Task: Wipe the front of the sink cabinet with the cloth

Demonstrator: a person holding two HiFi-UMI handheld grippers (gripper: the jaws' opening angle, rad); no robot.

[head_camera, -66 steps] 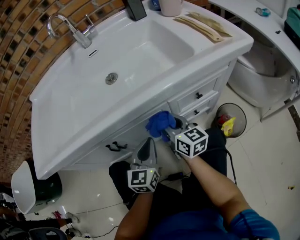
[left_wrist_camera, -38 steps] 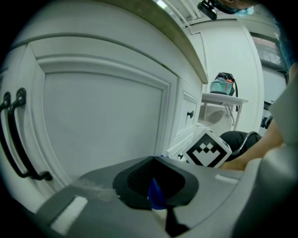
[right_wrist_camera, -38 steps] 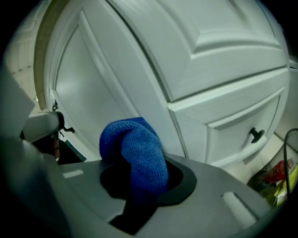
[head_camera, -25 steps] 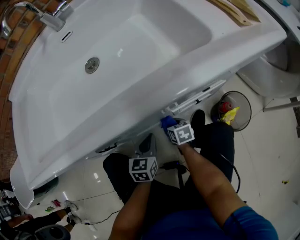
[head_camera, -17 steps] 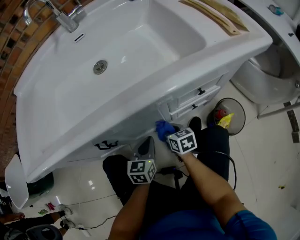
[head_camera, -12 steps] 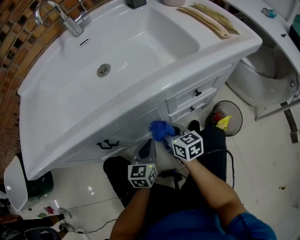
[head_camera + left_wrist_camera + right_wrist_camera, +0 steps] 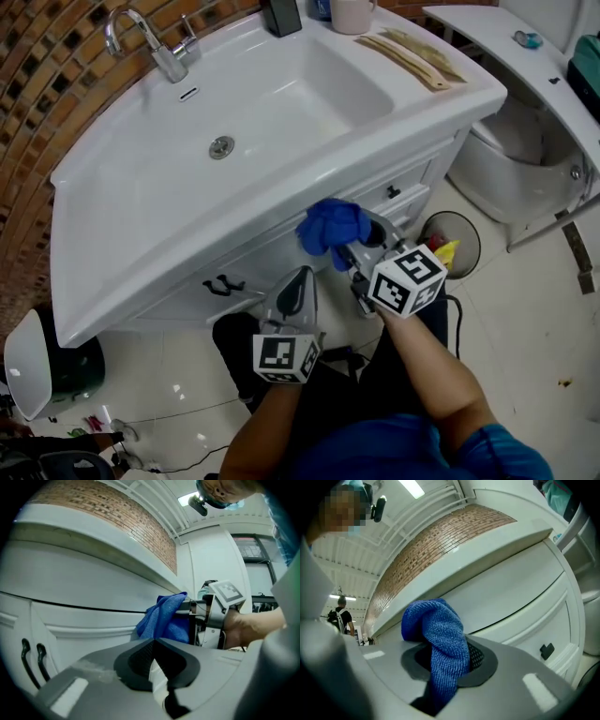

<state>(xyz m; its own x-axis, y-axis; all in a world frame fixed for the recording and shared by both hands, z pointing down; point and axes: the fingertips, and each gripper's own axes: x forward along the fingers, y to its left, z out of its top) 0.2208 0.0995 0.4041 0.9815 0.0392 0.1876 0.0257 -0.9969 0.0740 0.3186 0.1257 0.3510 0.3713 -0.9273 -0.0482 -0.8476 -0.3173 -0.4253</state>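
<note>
The right claw (image 7: 446,668) is clamped tight on the blue cloth (image 7: 333,226), which presses against the sink cabinet (image 7: 251,268) front just under the basin rim. The left claw (image 7: 157,654) is closed on nothing, near the cabinet. Since 0.5 s ago the cloth has moved higher, nearer the rim.

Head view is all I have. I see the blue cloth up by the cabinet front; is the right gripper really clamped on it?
Observer: Yes. In the right gripper view the right gripper has its jaws shut on the blue cloth, which bulges out past them.
Operator: Is the left gripper holding anything?
Observer: No. The left gripper view shows its jaws together with nothing between them.
Operator: Is the cloth on the cabinet?
Observer: In the left gripper view it appears to touch the cabinet front near the top, though contact isn't certain.
</note>
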